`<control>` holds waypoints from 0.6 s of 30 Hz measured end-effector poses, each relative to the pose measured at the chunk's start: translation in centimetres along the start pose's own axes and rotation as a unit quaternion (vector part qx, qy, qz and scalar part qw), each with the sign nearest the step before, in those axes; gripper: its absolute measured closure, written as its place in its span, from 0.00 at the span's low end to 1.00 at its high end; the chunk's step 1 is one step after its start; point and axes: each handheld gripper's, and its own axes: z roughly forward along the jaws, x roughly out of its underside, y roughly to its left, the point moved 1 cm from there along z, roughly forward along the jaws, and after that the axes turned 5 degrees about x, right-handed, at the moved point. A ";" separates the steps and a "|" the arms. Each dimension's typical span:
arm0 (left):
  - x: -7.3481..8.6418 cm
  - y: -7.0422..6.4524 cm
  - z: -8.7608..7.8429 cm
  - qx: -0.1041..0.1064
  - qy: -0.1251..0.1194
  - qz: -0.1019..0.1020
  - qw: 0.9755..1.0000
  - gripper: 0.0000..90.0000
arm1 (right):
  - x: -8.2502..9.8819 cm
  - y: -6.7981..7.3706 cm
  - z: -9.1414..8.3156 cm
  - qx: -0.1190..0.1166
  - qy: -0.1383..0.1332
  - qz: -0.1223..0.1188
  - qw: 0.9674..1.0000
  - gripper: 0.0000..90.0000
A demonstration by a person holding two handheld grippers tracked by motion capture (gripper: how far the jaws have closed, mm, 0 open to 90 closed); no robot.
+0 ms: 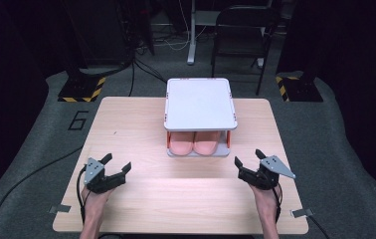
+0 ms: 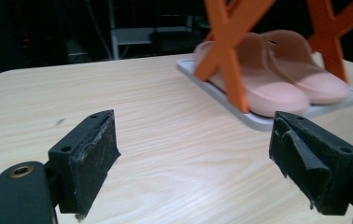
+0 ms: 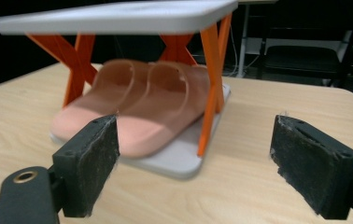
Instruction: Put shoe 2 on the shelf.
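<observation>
- Where the wooden table (image 1: 141, 191) lies bare at its near edge, both claws held low over it, one at each side, well apart from each other.
- Left gripper (image 1: 115, 168) at the near left, jaws spread wide with nothing between them; bare wood grain seen between the worn black pads (image 2: 93, 163) in the left gripper view.
- Right gripper (image 1: 248, 162) at the near right, jaws likewise wide apart and empty; fuzzy, scuffed pads (image 3: 97, 163) at either side of the right gripper view.
- Forearms entering from the bottom edge of the high view, a cable trailing off the left claw.
- Two-tier shoe rack (image 1: 199, 102) at the middle of the table, toward the far edge: white top shelf, orange crossed legs (image 3: 209, 84), white bottom shelf (image 3: 179, 161).
- Pair of pink slippers (image 1: 196, 144) side by side on the bottom shelf, touching each other, toes toward the near edge, under the top shelf.
- Rack and slippers between the two claws but farther back, touched by neither.
- Behind the table, a dark folding chair (image 1: 240, 30) on grey floor, with a painted number 6 (image 1: 79, 119) at the left.
</observation>
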 end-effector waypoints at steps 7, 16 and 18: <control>0.2 1.1 -0.7 -0.018 -0.008 -0.032 0.999 0.17 | 2.1 -0.3 -0.9 0.001 0.028 -0.008 1.000 0.17; 0.5 1.4 -0.4 -0.032 -0.007 -0.049 0.998 0.17 | 2.7 -0.7 -1.3 0.002 0.036 -0.003 0.999 0.17; 0.7 1.4 -0.4 -0.032 -0.002 -0.049 0.998 0.17 | 2.7 -0.6 -1.4 0.001 0.037 -0.005 0.999 0.17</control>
